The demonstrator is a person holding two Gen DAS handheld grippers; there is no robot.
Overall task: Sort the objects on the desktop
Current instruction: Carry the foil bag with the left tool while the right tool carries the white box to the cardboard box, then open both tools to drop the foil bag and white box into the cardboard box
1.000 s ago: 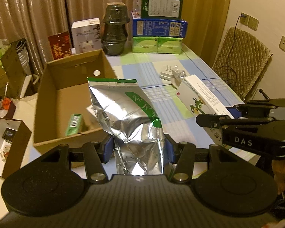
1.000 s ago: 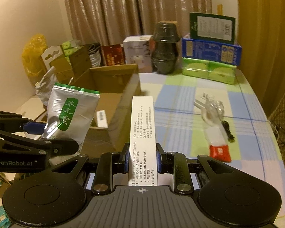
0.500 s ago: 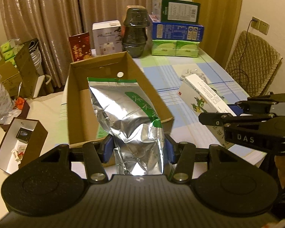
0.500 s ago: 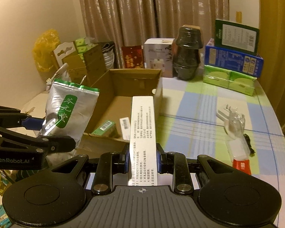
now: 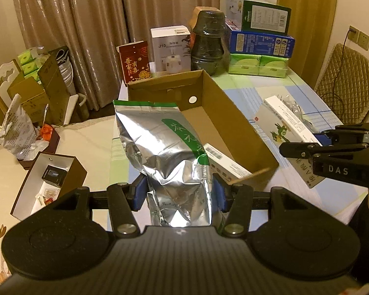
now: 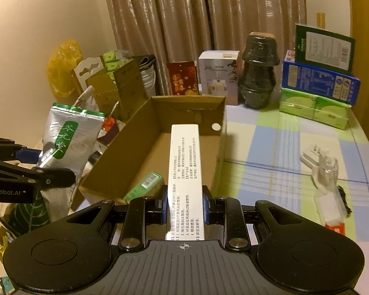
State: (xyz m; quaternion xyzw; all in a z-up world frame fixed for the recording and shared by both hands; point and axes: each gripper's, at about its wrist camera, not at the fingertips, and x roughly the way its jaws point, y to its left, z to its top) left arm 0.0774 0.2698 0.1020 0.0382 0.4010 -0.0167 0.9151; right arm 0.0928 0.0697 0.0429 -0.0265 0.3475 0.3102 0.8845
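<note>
My left gripper [image 5: 179, 193] is shut on a silver foil tea bag [image 5: 164, 147] with a green label, held upright at the near left corner of an open cardboard box [image 5: 233, 125]. The same bag [image 6: 66, 142] shows left of the box [image 6: 140, 152] in the right wrist view. Pinched in my shut right gripper [image 6: 183, 207] is a long white medicine box [image 6: 185, 172], which points over the cardboard box's near end. That white box [image 5: 290, 132] shows at right in the left wrist view. A small green carton [image 6: 145, 184] and a white carton [image 5: 223, 162] lie inside the cardboard box.
A charger plug with a plastic packet [image 6: 324, 167] lies on the checked tablecloth [image 6: 270, 152] at right. At the table's far end stand a dark jar [image 6: 258, 73], a white box [image 6: 219, 73], and stacked blue and green boxes [image 6: 317, 93]. Floor clutter [image 5: 37, 113] sits left of the table.
Both grippers have moved left and closer over the cardboard box with their loads; the box's inside now fills more of each view. Neither grip has changed.
</note>
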